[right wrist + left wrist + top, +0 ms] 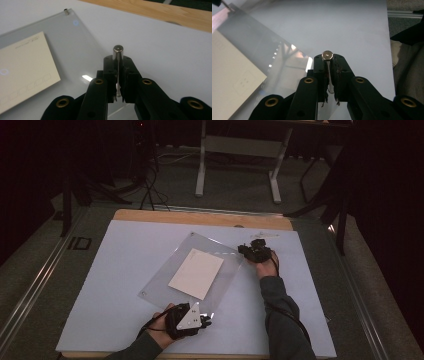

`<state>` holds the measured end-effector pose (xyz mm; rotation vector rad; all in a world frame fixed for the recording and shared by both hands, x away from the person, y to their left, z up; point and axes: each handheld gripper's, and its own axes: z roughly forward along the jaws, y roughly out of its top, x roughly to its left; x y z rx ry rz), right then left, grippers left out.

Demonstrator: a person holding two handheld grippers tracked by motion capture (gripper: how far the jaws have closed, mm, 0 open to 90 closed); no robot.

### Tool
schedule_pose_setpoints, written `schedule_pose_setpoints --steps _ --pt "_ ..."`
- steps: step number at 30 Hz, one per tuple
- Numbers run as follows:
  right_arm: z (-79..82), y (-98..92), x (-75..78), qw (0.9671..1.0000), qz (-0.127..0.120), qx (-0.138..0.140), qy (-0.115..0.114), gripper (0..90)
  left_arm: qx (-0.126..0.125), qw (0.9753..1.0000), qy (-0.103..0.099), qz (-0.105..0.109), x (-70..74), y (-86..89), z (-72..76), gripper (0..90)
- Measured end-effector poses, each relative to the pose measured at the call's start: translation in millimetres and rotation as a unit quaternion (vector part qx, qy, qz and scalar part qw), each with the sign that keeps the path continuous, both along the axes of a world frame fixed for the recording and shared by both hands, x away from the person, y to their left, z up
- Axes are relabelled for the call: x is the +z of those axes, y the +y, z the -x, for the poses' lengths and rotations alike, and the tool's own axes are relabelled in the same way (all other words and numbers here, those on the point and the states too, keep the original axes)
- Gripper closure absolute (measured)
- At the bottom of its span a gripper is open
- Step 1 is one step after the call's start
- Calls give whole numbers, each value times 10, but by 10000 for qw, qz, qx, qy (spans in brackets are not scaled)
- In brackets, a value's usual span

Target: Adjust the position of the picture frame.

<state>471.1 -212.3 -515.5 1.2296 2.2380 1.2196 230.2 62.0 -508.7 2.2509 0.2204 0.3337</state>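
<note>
Right now both grippers are clamped on small metal pins. Seen from the high view, the left gripper (204, 321) sits at the near corner of a clear sheet (165, 270) that lies slanted on the white table (125, 250), and the right gripper (247, 251) is at the sheet's far right corner. A cream card (196, 273) lies under or inside the sheet, about in its middle. In the left gripper view the jaws are closed tight on a pin (327, 55) whose round silver head sticks out past the tips, just beside the sheet's corner (308, 61); I cannot tell whether the pin touches it. In the right gripper view the jaws are likewise closed on a second pin (117, 50), held over the sheet's edge (92, 42). Another pin (66, 11) already stands in the far corner of the sheet, and an empty hole (75, 23) shows near it. Wooden table edge (155, 11) runs behind.
</note>
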Motion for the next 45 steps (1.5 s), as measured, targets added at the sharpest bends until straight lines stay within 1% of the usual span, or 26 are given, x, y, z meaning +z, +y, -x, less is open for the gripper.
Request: schedule_pose_setpoints --steps 2,5,7,9,11,13,14,15,16,17,20,24,27,30,31,32,33,34,35,36,37,38,40,42,43,45 --pt "-46 104 13 10000 -20 71 8 839 -6 10000 -40 -27 19 -3 23 823" --pt "-120 326 36 9998 -31 170 19 837 14 9998 -123 -122 27 -20 63 821" --pt "-161 463 57 9997 -102 221 27 835 33 9997 -177 -178 25 -26 81 822" --pt "-200 609 83 9996 -85 286 28 834 79 9997 -160 -172 33 -22 83 823" --pt "-245 744 101 9994 -65 349 32 832 156 9997 -146 -106 42 -7 78 822" --pt "-291 870 103 9992 -40 408 40 831 203 9996 -135 -125 53 4 63 822" --pt "-309 927 101 9991 -35 425 53 830 213 9995 -130 -176 59 2 52 822" --pt "-332 989 95 9990 -71 445 53 829 219 9995 -140 -186 60 0 50 822" --pt "-342 1011 92 9989 -74 456 56 829 241 9994 -150 -188 66 -12 43 821" --pt "-359 1065 86 9989 -125 451 76 828 242 9994 -144 -192 70 -28 33 822" --pt "-401 1179 83 9986 -134 515 78 825 220 9995 -153 -179 66 -113 -4 821" --pt "-443 1327 91 9982 37 593 78 822 134 9995 -164 -244 16 -292 -71 822" --pt "-460 1379 43 9979 43 627 156 822 100 9995 -104 -263 -25 -379 -106 823" --pt "-477 1379 -50 9982 25 528 294 827 39 9990 8 -443 -140 -437 -157 826" --pt "-482 1380 -92 9981 97 505 334 828 14 9993 9 -366 -166 -429 -168 825" --pt "-473 1373 -113 9983 34 493 307 824 8 9995 52 -312 -172 -418 -177 826" --pt "-475 1365 -118 9982 4 515 307 817 8 9996 27 -295 -176 -414 -173 819" --pt "-474 1360 -116 9980 55 558 291 798 30 9996 24 -266 -172 -406 -168 803" --pt "-472 1353 -115 9977 131 592 286 759 -15 9997 68 -251 -167 -397 -171 741" --pt "-469 1351 -114 9975 145 618 302 737 -66 9997 154 -152 -157 -366 -170 707" --pt "-456 1339 -110 9969 205 691 307 703 -67 9997 171 -155 -155 -348 -173 653" --pt "-448 1332 -106 9966 243 729 299 688 -58 9996 223 -164 -156 -321 -176 631" --pt "-416 1298 -93 9963 274 772 271 660 -57 9994 323 -112 -165 -260 -169 602" --pt "-376 1249 -87 9960 317 790 261 644 -60 9983 571 45 -158 -191 -173 572" --pt "-350 1217 -84 9961 349 776 249 640 -41 9983 563 114 -144 -151 -163 571" --pt "-291 1131 -80 9963 294 783 218 627 -2 9979 605 238 -117 -69 -164 570"
